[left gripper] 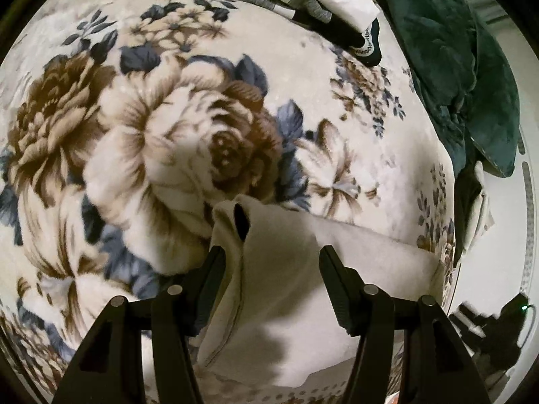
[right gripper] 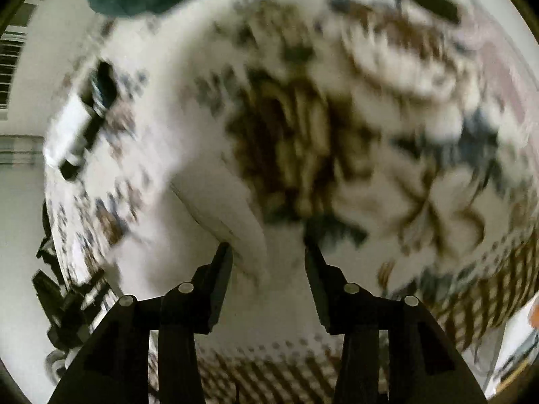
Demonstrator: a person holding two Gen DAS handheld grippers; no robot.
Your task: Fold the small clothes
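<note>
Hovering with fingers spread, the left gripper [left gripper: 271, 252] straddles the cream garment [left gripper: 303, 269] lying on the floral blanket [left gripper: 134, 134]; the right gripper [right gripper: 267, 252] is also spread, empty. Folding looks midway; next, pinch an edge. Beyond lie socks [left gripper: 367, 43].

One cream garment [left gripper: 303, 269] lies on one floral blanket [left gripper: 134, 134]. One dark green blanket [left gripper: 454, 67] is present. One pile of folded clothes [left gripper: 320, 3] is visible; its item count cannot be determined.
</note>
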